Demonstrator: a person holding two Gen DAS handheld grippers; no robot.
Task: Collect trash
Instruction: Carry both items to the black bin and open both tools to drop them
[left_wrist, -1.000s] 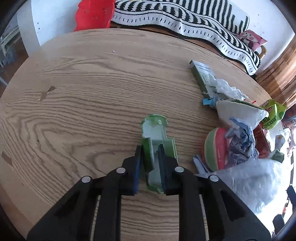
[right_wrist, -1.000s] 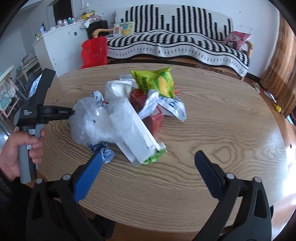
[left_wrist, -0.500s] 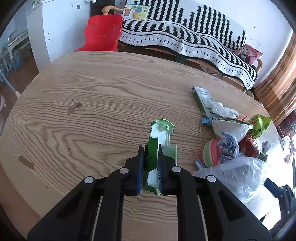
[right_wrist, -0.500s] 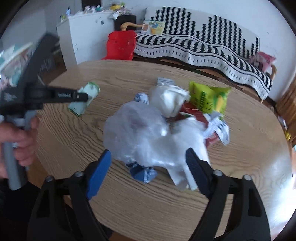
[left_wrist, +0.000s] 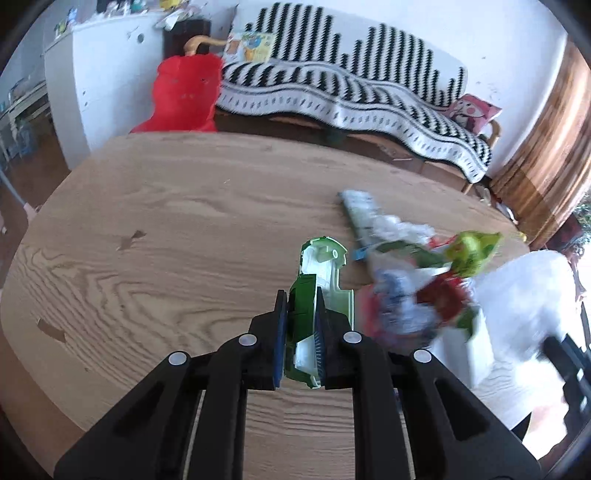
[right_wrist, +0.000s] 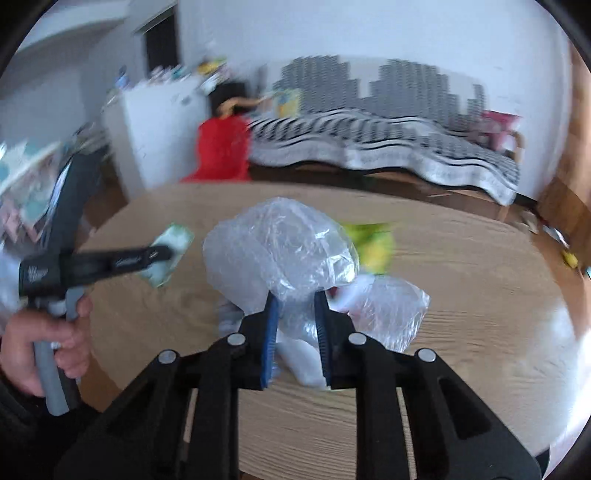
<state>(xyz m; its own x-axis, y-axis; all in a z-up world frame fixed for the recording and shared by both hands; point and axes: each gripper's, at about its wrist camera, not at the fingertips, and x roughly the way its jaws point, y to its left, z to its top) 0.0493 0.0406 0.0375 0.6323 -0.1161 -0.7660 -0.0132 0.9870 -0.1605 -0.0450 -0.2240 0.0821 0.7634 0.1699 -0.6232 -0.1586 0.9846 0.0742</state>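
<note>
Left claw pinching green-and-white carton above the wooden bench, litter pile at 3 o'clock of it, right claw just closing – now nipping the clear plastic bag – yellow-green wrapper behind bag at 1 o'clock.

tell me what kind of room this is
Most likely a home living room: a sofa draped in a black-and-white striped throw, a white cabinet cluttered on top, and a round wooden table strewn with wrappers.
</note>
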